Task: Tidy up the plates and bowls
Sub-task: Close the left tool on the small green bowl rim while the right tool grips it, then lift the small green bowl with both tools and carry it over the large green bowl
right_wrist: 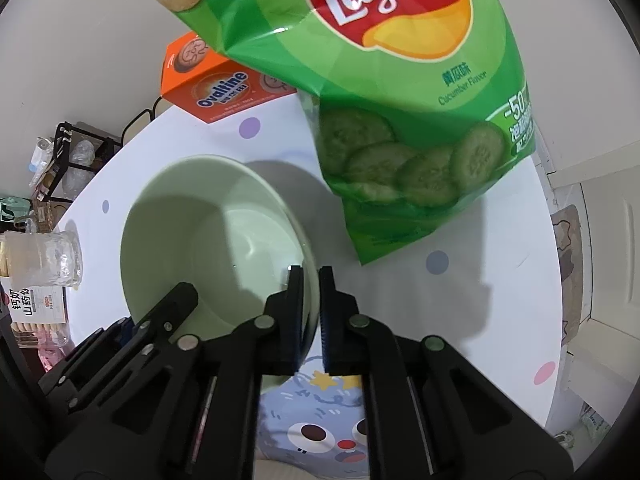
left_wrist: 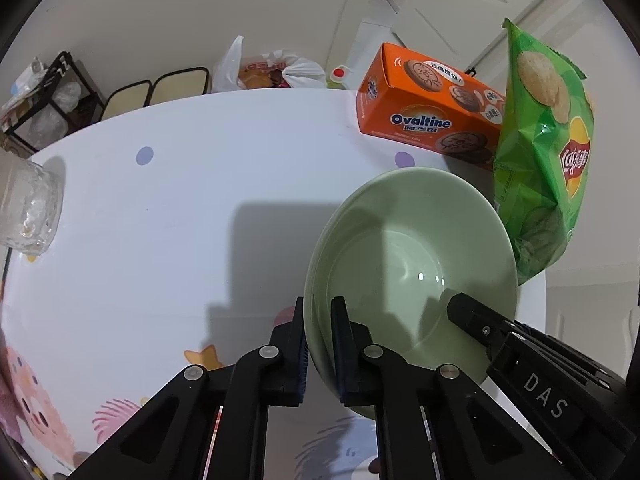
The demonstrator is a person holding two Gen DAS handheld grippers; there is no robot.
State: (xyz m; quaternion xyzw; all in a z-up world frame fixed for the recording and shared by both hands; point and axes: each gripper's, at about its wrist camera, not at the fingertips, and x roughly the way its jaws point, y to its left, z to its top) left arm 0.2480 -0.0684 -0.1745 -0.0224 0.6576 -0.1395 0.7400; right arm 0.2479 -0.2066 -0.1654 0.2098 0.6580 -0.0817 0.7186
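Two grippers, left (left_wrist: 319, 340) and right (right_wrist: 310, 312), are pinching opposite rims of the hard, slippery, breakable bowl (left_wrist: 412, 256).

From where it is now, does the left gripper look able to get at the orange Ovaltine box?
Probably not as things stand. The left gripper is shut on the green bowl's rim, as is the right gripper opposite. The Ovaltine box lies beyond the bowl, beside the chip bag.
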